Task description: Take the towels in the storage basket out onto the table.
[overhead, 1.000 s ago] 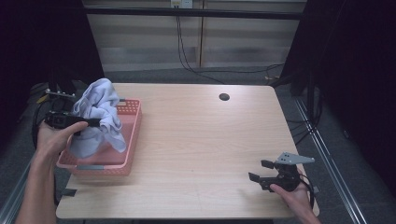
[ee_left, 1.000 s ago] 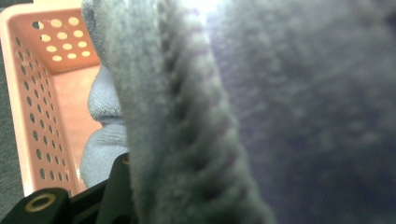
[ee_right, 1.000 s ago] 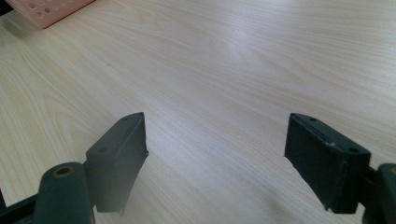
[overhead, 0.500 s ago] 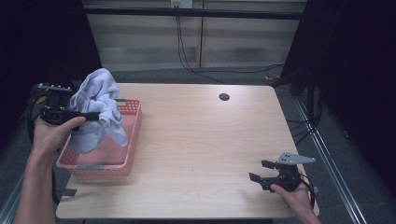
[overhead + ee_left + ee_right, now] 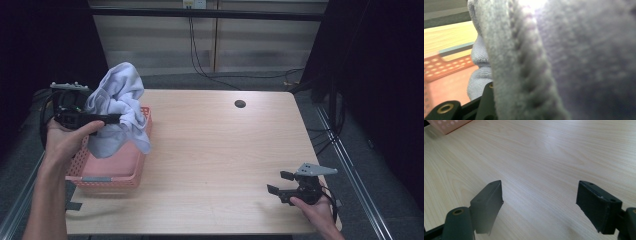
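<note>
Pale wood desk under dark surrounds; the grey cloth hangs bunched above the pink basket at its left edge, pinched in the left gripper's jaws; lift until the trailing folds clear the rim; the cloth now hangs higher than a second ago; the right gripper rests spread, unmoved.

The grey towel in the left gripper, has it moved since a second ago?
Yes. The grey towel, clamped in the left gripper, has risen: more of it hangs clear above the pink basket, whose floor now shows beneath.
</note>
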`<state>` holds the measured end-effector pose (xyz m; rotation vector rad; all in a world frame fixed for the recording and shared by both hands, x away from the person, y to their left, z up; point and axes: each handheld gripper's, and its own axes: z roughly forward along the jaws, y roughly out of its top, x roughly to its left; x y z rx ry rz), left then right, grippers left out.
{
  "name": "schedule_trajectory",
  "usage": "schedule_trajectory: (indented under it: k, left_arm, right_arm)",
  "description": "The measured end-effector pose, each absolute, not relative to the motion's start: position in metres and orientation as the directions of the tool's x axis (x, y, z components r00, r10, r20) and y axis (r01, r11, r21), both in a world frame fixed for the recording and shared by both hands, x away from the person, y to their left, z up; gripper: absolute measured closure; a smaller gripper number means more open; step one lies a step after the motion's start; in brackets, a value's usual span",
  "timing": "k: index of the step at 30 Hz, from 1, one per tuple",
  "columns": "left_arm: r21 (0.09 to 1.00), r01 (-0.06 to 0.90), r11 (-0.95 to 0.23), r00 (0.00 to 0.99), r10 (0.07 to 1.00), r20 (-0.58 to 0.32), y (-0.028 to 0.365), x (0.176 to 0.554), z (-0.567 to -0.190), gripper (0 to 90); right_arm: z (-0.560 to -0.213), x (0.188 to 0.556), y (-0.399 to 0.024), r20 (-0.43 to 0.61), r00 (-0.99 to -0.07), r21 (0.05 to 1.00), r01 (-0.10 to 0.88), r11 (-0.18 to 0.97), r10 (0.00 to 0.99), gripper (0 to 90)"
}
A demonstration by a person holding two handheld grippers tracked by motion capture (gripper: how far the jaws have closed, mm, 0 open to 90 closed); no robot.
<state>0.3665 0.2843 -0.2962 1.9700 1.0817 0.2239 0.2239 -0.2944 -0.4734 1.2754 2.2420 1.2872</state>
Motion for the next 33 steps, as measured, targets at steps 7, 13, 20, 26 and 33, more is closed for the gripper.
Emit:
schedule_trajectory:
  k: [7, 13, 20, 26, 33]
  left_arm:
    - [0.751, 0.600, -0.277, 0.645, 0.722, -0.249, 0.257, 0.360, -0.303, 52.5]
    - [0.762, 0.568, -0.311, 0.696, 0.676, -0.242, 0.228, 0.357, -0.305, 52.3]
    - [0.760, 0.559, -0.331, 0.730, 0.631, -0.262, 0.189, 0.362, -0.315, 52.2]
    - [0.753, 0.563, -0.341, 0.745, 0.604, -0.283, 0.161, 0.360, -0.327, 52.0]
    - [0.729, 0.568, -0.383, 0.767, 0.567, -0.301, 0.130, 0.350, -0.355, 51.2]
  right_arm:
    - [-0.473, 0.225, -0.294, 0.191, -0.583, 0.798, 0.561, 0.221, 0.790, 20.7]
    - [-0.473, 0.225, -0.293, 0.184, -0.588, 0.799, 0.557, 0.229, 0.788, 20.7]
    - [-0.472, 0.226, -0.293, 0.184, -0.591, 0.802, 0.552, 0.228, 0.785, 20.8]
    - [-0.472, 0.225, -0.294, 0.183, -0.589, 0.803, 0.552, 0.227, 0.787, 21.9]
    - [-0.472, 0.225, -0.293, 0.180, -0.592, 0.803, 0.550, 0.231, 0.785, 21.7]
